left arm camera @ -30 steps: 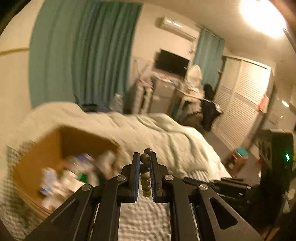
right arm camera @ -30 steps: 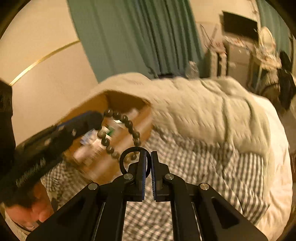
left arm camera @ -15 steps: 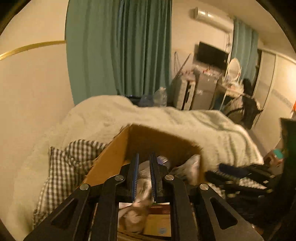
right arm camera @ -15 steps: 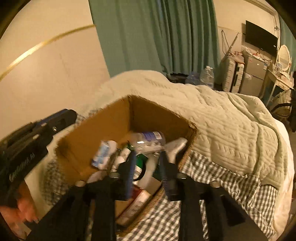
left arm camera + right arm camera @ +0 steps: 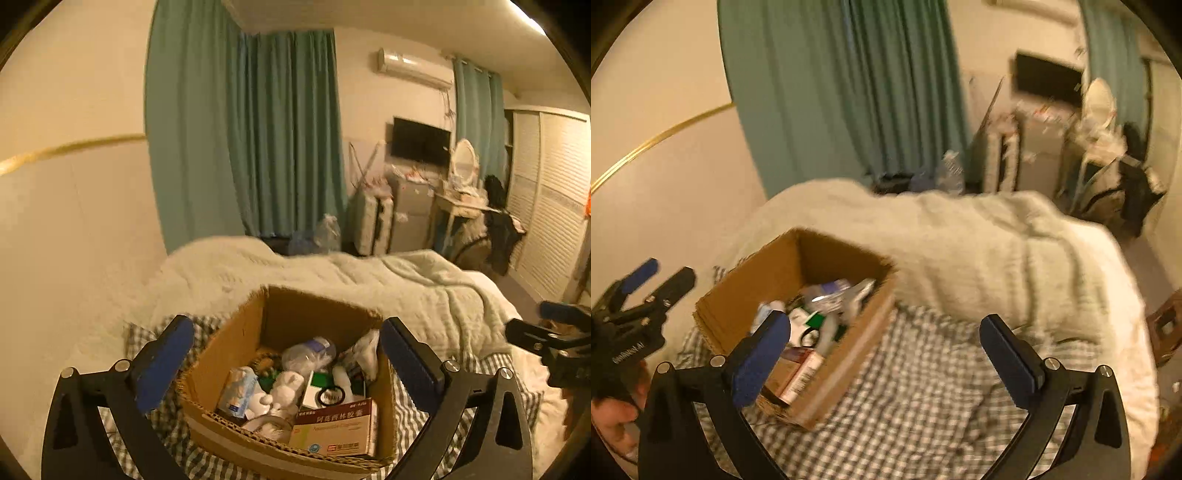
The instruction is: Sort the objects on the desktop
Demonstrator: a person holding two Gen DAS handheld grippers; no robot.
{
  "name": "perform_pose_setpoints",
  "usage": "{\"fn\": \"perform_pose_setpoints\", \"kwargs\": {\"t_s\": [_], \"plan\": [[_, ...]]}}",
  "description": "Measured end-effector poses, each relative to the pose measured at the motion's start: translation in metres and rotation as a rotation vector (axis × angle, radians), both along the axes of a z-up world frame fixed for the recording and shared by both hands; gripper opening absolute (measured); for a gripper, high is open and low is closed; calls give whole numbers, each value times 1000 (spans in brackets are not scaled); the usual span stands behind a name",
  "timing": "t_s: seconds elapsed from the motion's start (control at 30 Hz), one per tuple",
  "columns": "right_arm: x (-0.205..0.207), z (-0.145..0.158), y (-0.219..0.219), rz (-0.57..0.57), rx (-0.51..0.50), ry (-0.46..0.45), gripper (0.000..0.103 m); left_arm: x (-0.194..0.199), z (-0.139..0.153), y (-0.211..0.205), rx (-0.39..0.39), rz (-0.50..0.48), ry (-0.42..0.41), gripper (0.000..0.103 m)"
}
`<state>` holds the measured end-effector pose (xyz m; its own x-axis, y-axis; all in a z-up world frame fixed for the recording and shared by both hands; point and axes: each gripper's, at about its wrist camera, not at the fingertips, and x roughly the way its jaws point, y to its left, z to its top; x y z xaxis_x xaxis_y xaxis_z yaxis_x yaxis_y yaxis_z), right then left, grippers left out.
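Observation:
An open cardboard box [image 5: 236, 343] sits on the checked sheet, full of small items: a plastic bottle [image 5: 308, 352], a white plush toy [image 5: 284, 387], a medicine carton [image 5: 332, 430] and a black ring [image 5: 332, 397]. My left gripper [image 5: 286, 354] hovers over the box, its jaws opening wide with nothing between the pads. My right gripper [image 5: 886, 350] is to the right of the box [image 5: 753, 291], above the sheet, its jaws also opening and holding nothing. Each gripper shows in the other's view: left gripper [image 5: 642, 291], right gripper [image 5: 546, 325].
A pale knitted blanket [image 5: 979, 251] is heaped behind the box on the bed, with the checked sheet [image 5: 923, 406] in front. A cream wall [image 5: 74, 240] runs along the left; green curtains [image 5: 280, 140] and cluttered furniture stand beyond. A hand [image 5: 613, 417] grips the left tool.
Both grippers were shut on a dark bead bracelet with a black ring. They swung over the box and spread wide; the bracelet is no longer in either.

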<state>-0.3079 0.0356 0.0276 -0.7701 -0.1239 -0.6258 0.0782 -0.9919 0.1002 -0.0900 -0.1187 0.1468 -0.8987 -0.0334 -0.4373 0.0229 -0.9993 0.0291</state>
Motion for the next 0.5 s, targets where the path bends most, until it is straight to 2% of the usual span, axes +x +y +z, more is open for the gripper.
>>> {"fn": "perform_pose_setpoints", "kwargs": {"t_s": [0.17, 0.27, 0.33, 0.4, 0.47, 0.5], "plan": [[49, 30, 8, -41, 61, 110, 103, 18, 9, 25, -46, -21, 1, 103], [66, 33, 13, -55, 64, 157, 102, 29, 3, 32, -19, -22, 22, 103], [77, 25, 14, -75, 80, 196, 102, 34, -8, 31, 37, -30, 25, 103], [85, 4, 16, -126, 94, 221, 102, 39, -26, 29, 92, 11, 37, 103], [92, -21, 21, -159, 45, 232, 102, 40, -47, 29, 117, 72, 18, 103], [98, -36, 22, -187, 22, 266, 102, 41, -59, 28, 132, 100, 10, 103]]}}
